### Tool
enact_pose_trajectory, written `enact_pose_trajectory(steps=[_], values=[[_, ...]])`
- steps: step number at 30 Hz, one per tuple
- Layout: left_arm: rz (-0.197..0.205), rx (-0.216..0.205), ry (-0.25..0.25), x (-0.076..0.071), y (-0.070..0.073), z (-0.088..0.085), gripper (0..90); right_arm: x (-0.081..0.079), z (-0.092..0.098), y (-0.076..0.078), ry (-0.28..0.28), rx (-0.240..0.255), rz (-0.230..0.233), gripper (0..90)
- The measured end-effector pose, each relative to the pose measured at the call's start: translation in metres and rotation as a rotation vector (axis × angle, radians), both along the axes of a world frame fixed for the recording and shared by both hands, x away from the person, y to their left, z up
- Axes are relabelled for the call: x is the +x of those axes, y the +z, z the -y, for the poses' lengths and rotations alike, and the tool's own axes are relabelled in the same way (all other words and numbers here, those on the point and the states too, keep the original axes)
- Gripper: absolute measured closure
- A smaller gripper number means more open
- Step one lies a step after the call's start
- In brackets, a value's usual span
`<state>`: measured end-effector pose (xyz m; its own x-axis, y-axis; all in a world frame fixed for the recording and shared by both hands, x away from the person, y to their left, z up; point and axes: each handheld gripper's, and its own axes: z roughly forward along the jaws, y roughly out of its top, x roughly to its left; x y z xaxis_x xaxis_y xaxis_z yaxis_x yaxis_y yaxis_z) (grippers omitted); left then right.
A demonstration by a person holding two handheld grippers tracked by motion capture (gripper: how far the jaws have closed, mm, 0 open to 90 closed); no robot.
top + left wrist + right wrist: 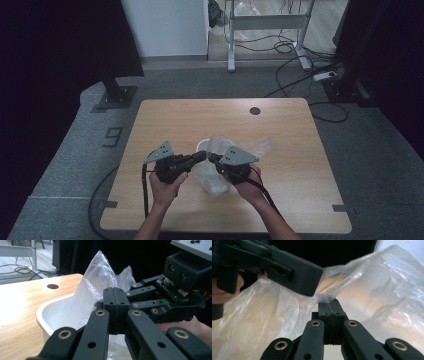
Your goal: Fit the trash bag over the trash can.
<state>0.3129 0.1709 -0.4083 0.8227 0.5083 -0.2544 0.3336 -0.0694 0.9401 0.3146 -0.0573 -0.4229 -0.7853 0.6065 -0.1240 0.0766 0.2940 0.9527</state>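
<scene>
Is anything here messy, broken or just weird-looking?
Nothing looks spilled or broken. The clear plastic bag is crumpled and lopsided over the white tub, pinched by the left gripper and the right gripper, not spread evenly.

Plastic bag (235, 150) in bowl (202, 145) on table (290, 165)

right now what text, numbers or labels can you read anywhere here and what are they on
"9": a large dark figure marked on the grey floor, left of the wooden table.
No other writing reads: the clear plastic bag, the white tub, the left gripper and the right gripper carry no label that can be made out.
</scene>
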Motion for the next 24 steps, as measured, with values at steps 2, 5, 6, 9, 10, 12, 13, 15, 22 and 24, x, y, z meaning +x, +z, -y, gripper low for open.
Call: enact_pose_trajectory(steps=[2, 5, 6, 9, 10, 12, 13, 15, 22, 24], values=[[0.002, -0.002, 0.009, 0.001, 0.000, -0.001, 90.0, -0.001, 0.001, 0.000, -0.005, -0.012, -0.006, 89.0], [0.001, -0.005, 0.024, 0.002, -0.002, -0.004, 90.0, -0.005, 0.004, 0.002, -0.012, -0.019, -0.001, 89.0], [0.003, -0.005, 0.029, 0.002, -0.002, -0.005, 90.0, -0.007, 0.005, 0.003, -0.019, -0.024, 0.003, 89.0], [0.002, -0.014, 0.042, 0.002, -0.003, -0.008, 90.0, -0.012, 0.012, 0.005, -0.031, -0.036, 0.017, 89.0], [0.004, -0.018, 0.046, 0.002, -0.003, -0.009, 90.0, -0.014, 0.014, 0.006, -0.034, -0.035, 0.018, 89.0], [0.005, -0.024, 0.054, 0.002, -0.004, -0.011, 90.0, -0.017, 0.020, 0.006, -0.042, -0.033, 0.022, 89.0], [0.007, -0.025, 0.058, 0.002, -0.004, -0.012, 90.0, -0.019, 0.023, 0.006, -0.044, -0.028, 0.023, 89.0], [0.009, -0.025, 0.063, 0.001, -0.004, -0.014, 90.0, -0.023, 0.028, 0.004, -0.051, -0.017, 0.022, 89.0], [0.025, -0.021, 0.094, -0.003, -0.006, -0.021, 90.0, -0.038, 0.044, -0.003, -0.056, -0.011, 0.026, 89.0], [0.027, -0.023, 0.099, -0.004, -0.008, -0.022, 90.0, -0.041, 0.048, -0.004, -0.064, -0.013, 0.033, 89.0]])
